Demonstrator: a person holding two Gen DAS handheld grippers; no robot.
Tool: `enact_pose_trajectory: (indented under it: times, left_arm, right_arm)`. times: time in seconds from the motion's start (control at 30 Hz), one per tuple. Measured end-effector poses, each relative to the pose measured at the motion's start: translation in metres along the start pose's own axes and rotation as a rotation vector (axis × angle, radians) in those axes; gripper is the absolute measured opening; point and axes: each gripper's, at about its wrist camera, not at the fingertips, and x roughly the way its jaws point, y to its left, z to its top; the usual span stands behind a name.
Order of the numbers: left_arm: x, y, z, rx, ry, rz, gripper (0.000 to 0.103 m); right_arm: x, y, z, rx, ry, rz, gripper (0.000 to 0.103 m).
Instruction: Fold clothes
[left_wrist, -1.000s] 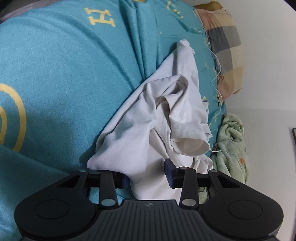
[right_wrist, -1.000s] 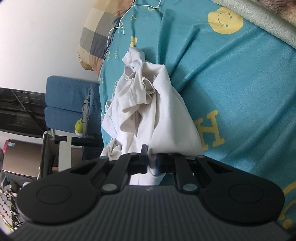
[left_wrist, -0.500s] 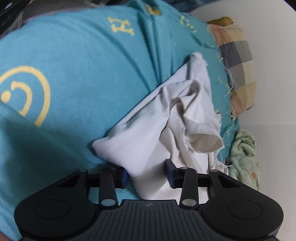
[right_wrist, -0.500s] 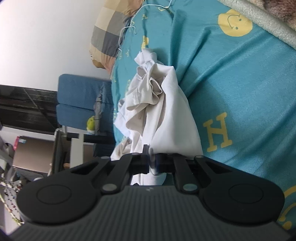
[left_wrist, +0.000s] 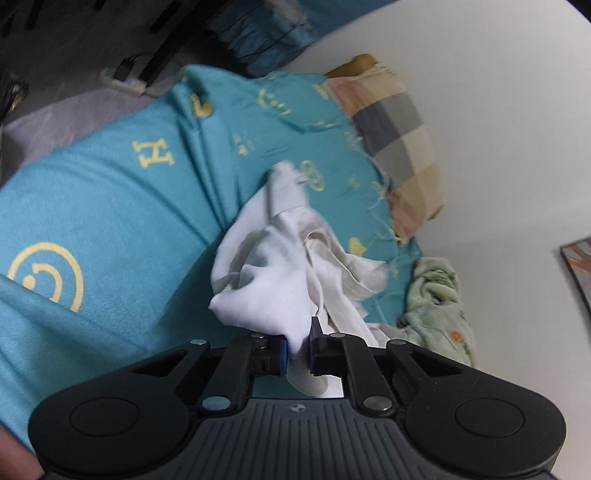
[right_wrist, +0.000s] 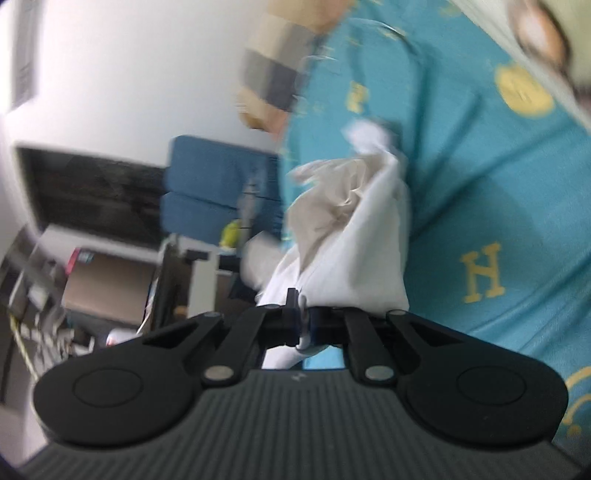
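Note:
A crumpled white garment (left_wrist: 280, 266) hangs bunched above a teal bedspread (left_wrist: 110, 214) with yellow smileys and letters. My left gripper (left_wrist: 297, 350) is shut on a fold of the garment's near edge. In the right wrist view the same white garment (right_wrist: 354, 240) is lifted and blurred, and my right gripper (right_wrist: 303, 325) is shut on another part of its edge. The cloth between the two grips is bunched and its shape is hidden.
A checked pillow (left_wrist: 399, 147) lies at the bed's head against a white wall. A pale green blanket (left_wrist: 439, 306) sits at the bed's right edge. In the right wrist view a blue chair (right_wrist: 218, 192), a dark screen (right_wrist: 92, 199) and a cardboard box (right_wrist: 107, 284) stand beside the bed.
My left gripper has shut on the white garment. Both grippers have lifted it off the bedspread, and both views have pulled back from the bed.

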Motion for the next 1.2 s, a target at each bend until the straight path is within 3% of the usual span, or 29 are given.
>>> enact_pose_trajectory:
  times: [0.13, 0.3, 0.47, 0.6, 0.8, 1.0, 1.2]
  left_arm:
    - [-0.032, 0.0, -0.022, 0.009, 0.013, -0.007, 0.01]
    - [-0.115, 0.043, -0.066, -0.052, 0.051, -0.065, 0.01]
    - [-0.124, 0.05, -0.062, -0.094, 0.048, -0.09, 0.011]
    - [-0.094, 0.039, -0.034, -0.138, 0.03, -0.092, 0.012]
    - [-0.013, 0.02, 0.023, -0.177, 0.006, -0.082, 0.012]
    - [0.089, 0.019, 0.077, -0.167, 0.033, -0.013, 0.012]
    - [0.172, 0.044, 0.104, -0.132, 0.077, 0.057, 0.013]
  right_arm:
    - [-0.026, 0.006, -0.03, 0.013, 0.009, -0.062, 0.008]
    - [-0.065, 0.002, -0.07, 0.04, 0.014, -0.078, 0.008]
    - [-0.069, 0.019, -0.073, 0.031, 0.005, -0.081, 0.008]
    - [-0.039, 0.031, -0.049, 0.033, -0.01, -0.099, 0.008]
    - [0.027, 0.027, 0.007, 0.083, -0.03, -0.157, 0.008]
    - [0.1, -0.007, 0.058, 0.111, 0.002, -0.237, 0.008]
    - [0.154, -0.052, 0.084, 0.141, 0.053, -0.286, 0.008]
